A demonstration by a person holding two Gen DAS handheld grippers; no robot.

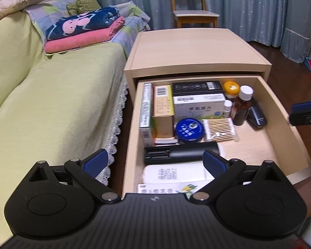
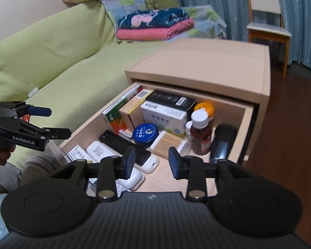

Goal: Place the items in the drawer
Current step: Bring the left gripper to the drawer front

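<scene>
Drawer (image 1: 280,112) pulled out, crowded: medicine boxes, brown syrup bottle (image 2: 201,132), cotton swabs. Left hand-held gripper (image 1: 155,162) and right hand-held gripper (image 2: 152,160) both spread, empty (nothing carried). Likely between placements; next, fetch another item.

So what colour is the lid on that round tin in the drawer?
Blue with white markings: the round tin shows best in the left wrist view.
</scene>
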